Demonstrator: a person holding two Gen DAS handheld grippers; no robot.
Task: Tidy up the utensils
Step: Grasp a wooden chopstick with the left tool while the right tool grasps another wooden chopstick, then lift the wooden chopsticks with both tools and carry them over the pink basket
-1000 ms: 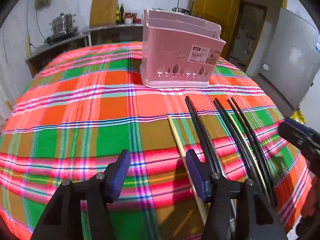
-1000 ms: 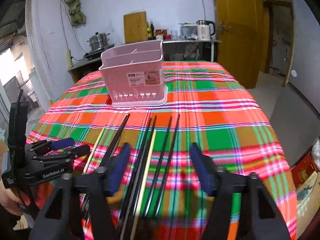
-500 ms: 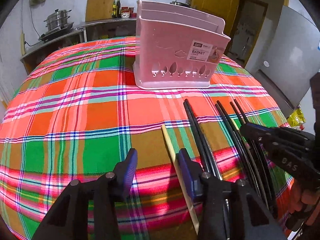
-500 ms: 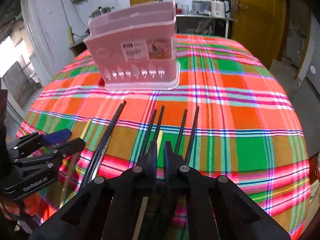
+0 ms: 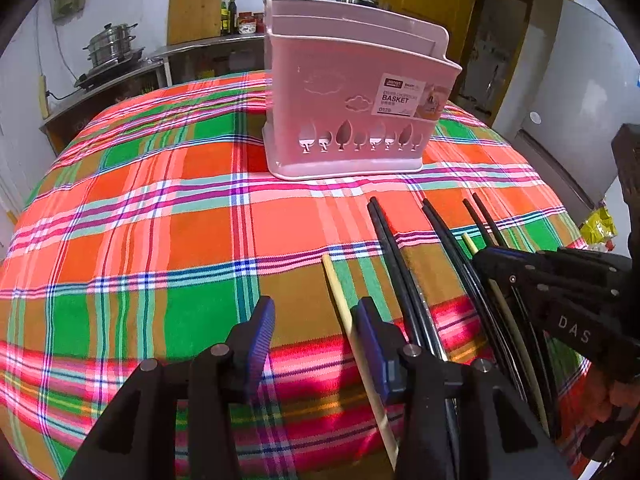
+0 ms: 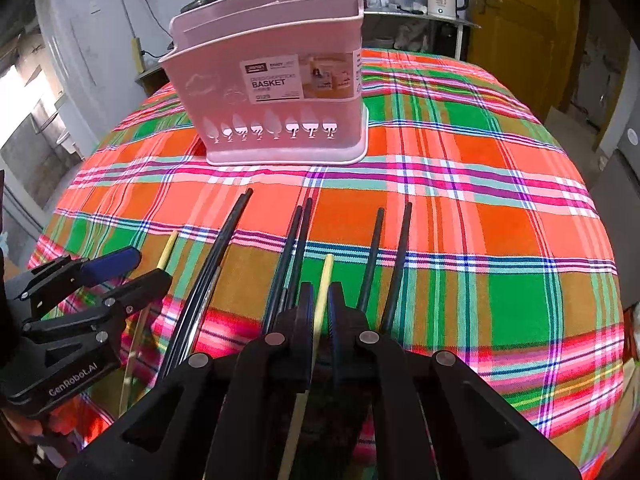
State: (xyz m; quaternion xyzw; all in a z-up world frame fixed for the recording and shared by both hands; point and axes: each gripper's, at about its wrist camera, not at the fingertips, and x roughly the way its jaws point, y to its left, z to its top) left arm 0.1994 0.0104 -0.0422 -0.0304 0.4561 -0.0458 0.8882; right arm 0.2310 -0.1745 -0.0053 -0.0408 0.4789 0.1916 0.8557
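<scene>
1. Left wrist view: the left gripper [image 5: 312, 344] is seen half open, gripping nothing. A pale wooden chopstick [image 5: 352, 332] lies just inside its right pad [image 5: 370, 338], long axis running from 5 o'clock to 11 o'clock. The pink basket [image 5: 352, 108] stands at 12 o'clock.

2. Right wrist view: the right gripper [image 6: 320, 312] is seen clamped on a second pale chopstick [image 6: 325, 284], whose axis points toward the basket [image 6: 272, 80] at 12 o'clock; black chopsticks [image 6: 296, 248] lie alongside on the plaid tablecloth [image 6: 500, 240].

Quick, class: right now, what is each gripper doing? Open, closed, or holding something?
Left gripper: open, gripping nothing; a pale chopstick lies between its fingers.
Right gripper: closed on the other pale chopstick.
</scene>
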